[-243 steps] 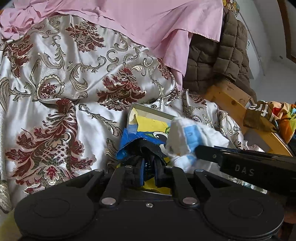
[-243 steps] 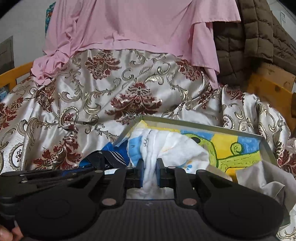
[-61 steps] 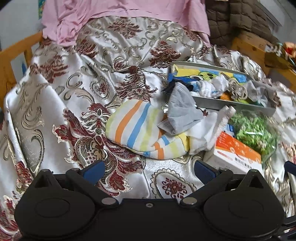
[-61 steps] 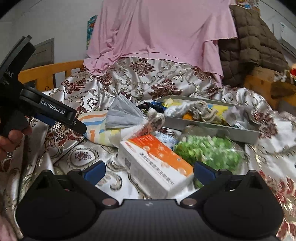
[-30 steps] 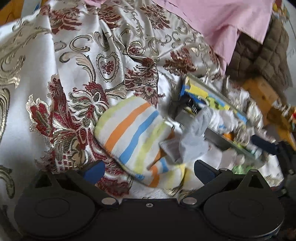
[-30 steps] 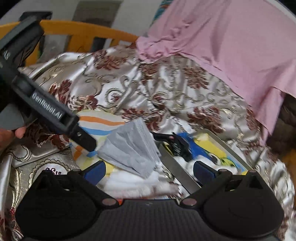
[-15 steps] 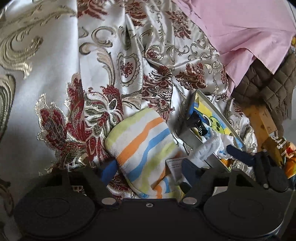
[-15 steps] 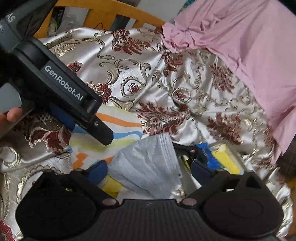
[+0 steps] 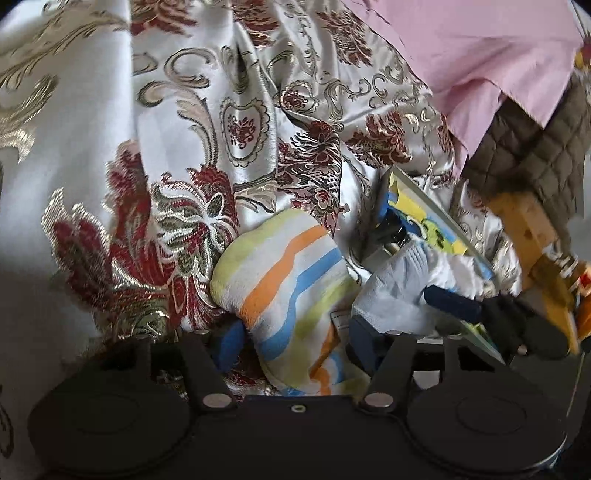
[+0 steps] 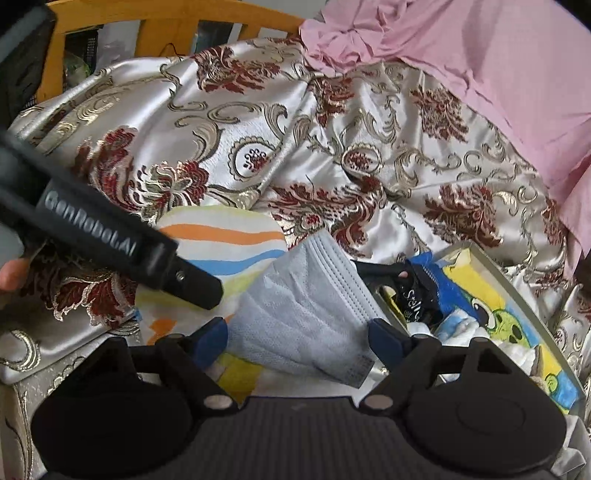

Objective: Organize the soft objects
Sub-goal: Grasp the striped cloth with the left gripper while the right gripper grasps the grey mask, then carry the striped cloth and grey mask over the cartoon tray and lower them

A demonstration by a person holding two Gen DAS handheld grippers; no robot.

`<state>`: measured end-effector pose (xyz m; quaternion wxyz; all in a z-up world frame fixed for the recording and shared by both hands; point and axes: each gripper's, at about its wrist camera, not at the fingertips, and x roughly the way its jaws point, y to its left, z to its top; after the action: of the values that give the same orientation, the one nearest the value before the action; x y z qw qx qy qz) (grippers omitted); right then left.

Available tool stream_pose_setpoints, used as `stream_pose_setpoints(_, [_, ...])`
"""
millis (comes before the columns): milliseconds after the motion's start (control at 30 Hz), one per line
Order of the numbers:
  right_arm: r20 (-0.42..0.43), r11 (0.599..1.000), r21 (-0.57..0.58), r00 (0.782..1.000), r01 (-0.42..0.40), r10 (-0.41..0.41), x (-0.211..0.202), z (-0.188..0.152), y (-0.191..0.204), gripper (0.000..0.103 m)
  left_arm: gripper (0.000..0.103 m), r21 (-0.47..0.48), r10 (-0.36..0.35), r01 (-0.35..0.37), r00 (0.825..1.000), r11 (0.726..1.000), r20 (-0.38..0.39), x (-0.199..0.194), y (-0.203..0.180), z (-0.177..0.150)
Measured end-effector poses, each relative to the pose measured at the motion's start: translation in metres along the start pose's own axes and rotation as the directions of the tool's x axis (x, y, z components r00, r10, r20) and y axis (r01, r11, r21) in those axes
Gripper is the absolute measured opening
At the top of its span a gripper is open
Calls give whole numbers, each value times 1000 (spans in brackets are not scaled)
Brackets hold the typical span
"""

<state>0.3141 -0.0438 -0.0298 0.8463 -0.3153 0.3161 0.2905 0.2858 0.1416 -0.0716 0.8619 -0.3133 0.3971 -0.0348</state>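
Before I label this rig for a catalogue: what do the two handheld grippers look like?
Both are matte black plastic with blue finger pads. The left gripper carries white GenRobot.AI lettering on its side. The right gripper has a ribbed black body and silver pivot screws.

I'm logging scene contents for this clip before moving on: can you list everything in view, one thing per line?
striped towel: one, white with orange, blue and yellow-green stripes, on the bedspread, between the left tool's jaws
face mask: one, grey, lying on the towel, between the right tool's jaws
tray: one, grey rim, cartoon-print bottom, right of the towel, holding small cloth items
bedspread: one, silver with red-gold flowers, under everything
pink sheet: one, at the back
quilted jacket: one, brown, far right
wooden frame: orange-yellow, behind the bedspread
left tool: jaws closing about the towel
right tool: jaws closing about the mask
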Motion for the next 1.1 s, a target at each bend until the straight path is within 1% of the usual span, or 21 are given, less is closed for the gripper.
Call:
stream_pose_setpoints(33, [-9,1000,11,1000,-8,8,2,1,-1,85,52,11,14,-14,1000,1000,-3,1,-1,1])
stream_pose_setpoints(133, [-23,999,42,999,-21,22,6,1,-4,81,42,7,32,-32,999,999,-9,3,4,3])
stream_pose_setpoints(167, [-23,998,52,999,-26,27,6,0,-5,81,42,1,30,-30,999,1000,-10,3,5,3])
stream_pose_setpoints(233, [-24,997,72,999,-40,41,6,-1,-5,74,42,2,21,-21,1000,1000,-11,4,6,4])
stream_pose_setpoints(300, [-28,994,96,998,-52,55,6,-2,-7,71,42,16,14,-13,1000,1000,-10,4,5,3])
stream_pose_setpoints(500, [-41,977,198,996,-75,84,10,-7,-15,68,41,58,-35,36,999,998,-26,7,-1,-2])
stream_pose_setpoints(533, [-42,976,204,996,-74,85,10,-8,-16,67,36,71,-41,43,999,997,-32,8,-2,-3])
stream_pose_setpoints(567, [-42,976,204,996,-73,84,9,-8,-16,66,35,79,-41,44,998,996,-43,10,-4,-4])
stream_pose_setpoints(633, [-41,979,192,996,-69,78,8,-10,-14,63,28,110,-19,25,998,994,-54,14,-6,-7])
stream_pose_setpoints(700, [-37,980,185,997,-65,73,8,-10,-13,60,27,139,-8,15,999,990,-50,15,-9,-8])
stream_pose_setpoints(767, [-32,980,190,997,-66,73,7,-11,-12,58,24,142,-3,10,999,990,-48,15,-9,-7])
stream_pose_setpoints(800, [-31,979,191,997,-65,72,7,-11,-12,55,18,145,9,-2,999,989,-47,15,-10,-7])
stream_pose_setpoints(833, [-30,979,192,997,-64,71,6,-11,-12,54,15,154,25,-17,999,988,-47,16,-10,-7])
stream_pose_setpoints(900, [-27,981,186,997,-61,67,5,-11,-11,50,15,174,37,-29,998,984,-46,16,-11,-8])
stream_pose_setpoints(967, [-17,981,186,998,-56,61,2,-11,-9,46,13,206,46,-38,998,978,-34,14,-15,-9])
stream_pose_setpoints(1000, [-7,982,185,999,-49,51,-1,-11,-8,42,12,233,51,-44,998,972,-25,13,-19,-9])
stream_pose_setpoints(1033, [6,983,180,999,-37,36,-4,-12,-6,37,11,264,58,-52,998,963,-13,12,-22,-10])
stream_pose_setpoints(1100, [30,985,172,1000,-12,7,-11,-12,-3,34,10,337,70,-72,997,939,16,8,-30,-13])
